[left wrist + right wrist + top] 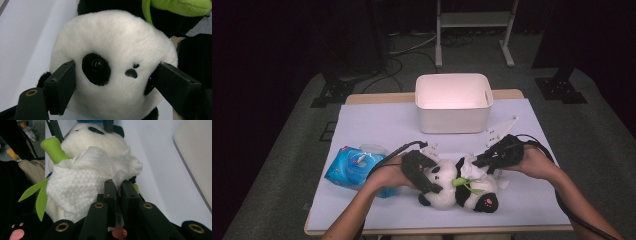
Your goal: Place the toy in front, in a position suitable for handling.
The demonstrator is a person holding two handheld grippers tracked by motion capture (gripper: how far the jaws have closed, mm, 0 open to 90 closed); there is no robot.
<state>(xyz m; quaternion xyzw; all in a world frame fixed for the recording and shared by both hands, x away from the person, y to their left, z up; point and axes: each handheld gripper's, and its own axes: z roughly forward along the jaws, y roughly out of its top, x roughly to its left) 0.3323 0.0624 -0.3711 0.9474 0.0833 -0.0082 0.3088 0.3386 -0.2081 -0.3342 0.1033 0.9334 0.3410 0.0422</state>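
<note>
Because the panda plush (457, 187) is light and squashy, the left hand-held gripper (424, 175) clamps its head while the right hand-held gripper (482, 159), jaws clenched, pinches a limp, easily torn wet wipe (471, 169).

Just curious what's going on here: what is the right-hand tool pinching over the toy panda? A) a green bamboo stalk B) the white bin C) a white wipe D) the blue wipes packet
C: in the right gripper view, the right gripper has its jaws shut on a white wipe draped over the panda.
</note>
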